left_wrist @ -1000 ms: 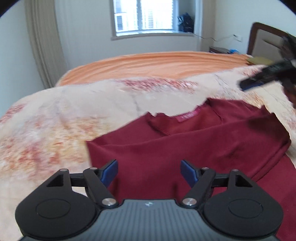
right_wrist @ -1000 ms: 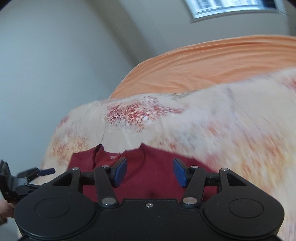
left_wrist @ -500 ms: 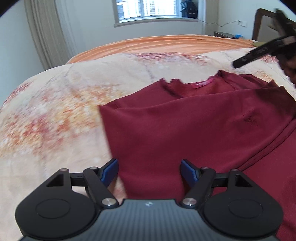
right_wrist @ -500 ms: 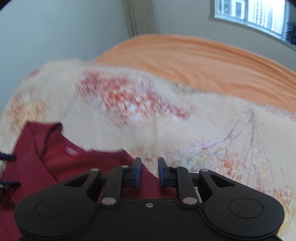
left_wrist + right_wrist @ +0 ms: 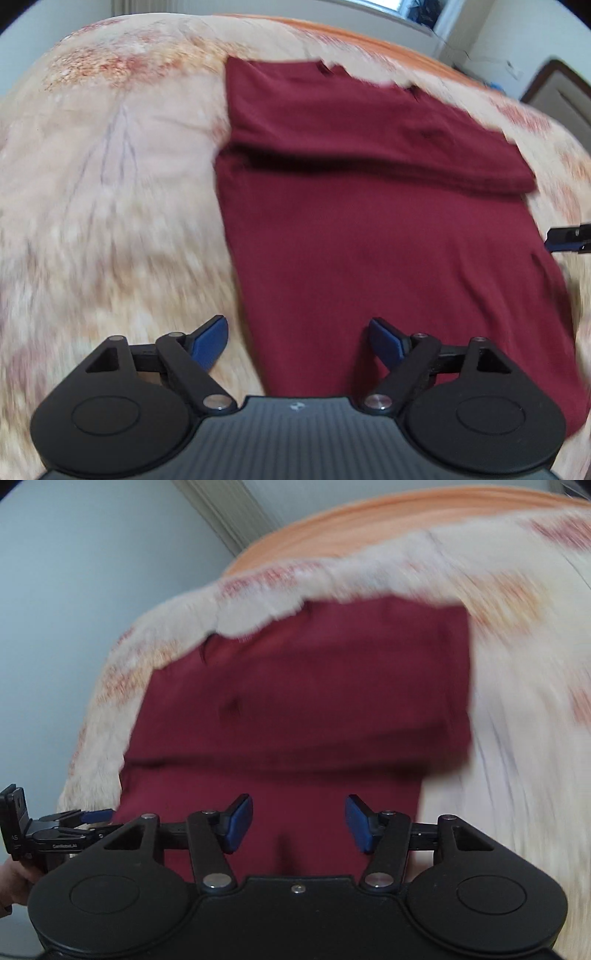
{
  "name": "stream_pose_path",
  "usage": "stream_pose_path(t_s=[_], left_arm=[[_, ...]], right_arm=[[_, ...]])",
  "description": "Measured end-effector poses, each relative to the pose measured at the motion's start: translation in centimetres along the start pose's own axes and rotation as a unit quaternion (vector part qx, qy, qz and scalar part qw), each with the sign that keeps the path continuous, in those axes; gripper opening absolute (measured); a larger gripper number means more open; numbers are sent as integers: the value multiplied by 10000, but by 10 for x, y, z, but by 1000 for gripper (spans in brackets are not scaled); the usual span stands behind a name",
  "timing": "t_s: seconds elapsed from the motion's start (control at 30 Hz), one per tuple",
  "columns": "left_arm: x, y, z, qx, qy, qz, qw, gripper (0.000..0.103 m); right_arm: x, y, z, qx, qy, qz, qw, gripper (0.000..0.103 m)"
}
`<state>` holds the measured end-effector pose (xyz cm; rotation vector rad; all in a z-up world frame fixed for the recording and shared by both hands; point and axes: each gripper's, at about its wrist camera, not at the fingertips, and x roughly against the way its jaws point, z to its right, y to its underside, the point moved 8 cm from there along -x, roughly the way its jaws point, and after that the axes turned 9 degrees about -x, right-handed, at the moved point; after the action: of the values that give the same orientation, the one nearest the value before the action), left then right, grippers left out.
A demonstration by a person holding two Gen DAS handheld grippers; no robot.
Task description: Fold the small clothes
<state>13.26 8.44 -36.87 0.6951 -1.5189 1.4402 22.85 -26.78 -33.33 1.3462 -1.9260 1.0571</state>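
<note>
- Where half a second ago the maroon top (image 5: 369, 229) showed its neckline and pink label facing up, we now see its far part turned over toward us into a doubled band, with a shadowed fold line crossing the cloth.
- Our left gripper (image 5: 297, 343) has just been opening; its jaws stand wide, one blue pad over the blanket (image 5: 110, 192), the other over the top's near left edge, gripping nothing.
- Our right gripper (image 5: 299, 823), nearly shut half a second ago, has just been opening too; its jaws stand apart above the cloth and hold nothing.
- We count one garment, lying flat on the blanket toward the bed's near edge, two grippers, one floral blanket and one orange sheet (image 5: 388, 528) beyond it.
- Both views are blurred.
</note>
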Motion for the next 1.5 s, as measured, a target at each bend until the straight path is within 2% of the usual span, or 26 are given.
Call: stream_pose_path(t_s=[0.1,0.17,0.23,0.37,0.43,0.5,0.57,0.63,0.67,0.7,0.73,0.87,0.93,1.03,1.1,1.17,1.2,1.33,1.4,1.5], left_arm=[[17,39,28,-504,49,-288,9983,90],[34,64,39,-651,105,-470,9967,90],[54,87,38,-574,174,-643,9961,90],[99,125,12,-90,-7,-937,9956,89],[121,131,2,59,15,-834,9965,89],[130,126,1,165,194,-649,9976,90],[125,118,3,405,522,-500,9966,88],[107,115,11,778,883,-513,9917,78],[96,116,14,922,945,-563,9896,70],[85,117,14,1034,915,-606,9886,60],[77,118,14,1141,889,-630,9875,57],[61,120,11,1685,961,-537,9795,57],[55,119,9,1751,947,-530,9785,53],[49,119,9,1575,848,-610,9820,42],[49,120,9,1480,812,-656,9835,32],[50,120,10,1433,842,-664,9839,23],[50,120,11,1404,849,-676,9841,22],[54,120,13,1382,802,-663,9849,22],[55,121,11,1434,808,-654,9842,22],[59,126,4,1499,860,-706,9824,25]], right_arm=[[18,52,20,-542,112,-145,9984,58],[32,78,24,-667,175,-172,9975,59],[44,102,26,-722,244,-238,9968,62],[62,140,29,-856,335,-402,9950,62],[70,152,30,-880,377,-432,9945,63],[75,162,34,-1077,317,-404,9929,64],[77,168,40,-1394,195,-323,9895,64],[76,178,48,-1753,90,-305,9840,64],[75,182,52,-1920,53,-281,9810,64],[74,187,54,-2055,-20,-247,9783,62],[74,191,55,-2161,-71,-211,9761,61],[76,201,58,-2486,-166,3,9685,56],[76,202,60,-2554,-144,61,9667,53],[73,204,61,-2451,-44,21,9695,34],[72,203,62,-2359,56,-13,9718,14],[73,200,59,-2312,96,-18,9728,10],[75,199,58,-2263,108,-26,9740,9],[81,195,54,-2109,212,-105,9772,11],[82,195,57,-2148,221,-177,9762,30],[88,191,72,-2416,218,-50,9701,40]])
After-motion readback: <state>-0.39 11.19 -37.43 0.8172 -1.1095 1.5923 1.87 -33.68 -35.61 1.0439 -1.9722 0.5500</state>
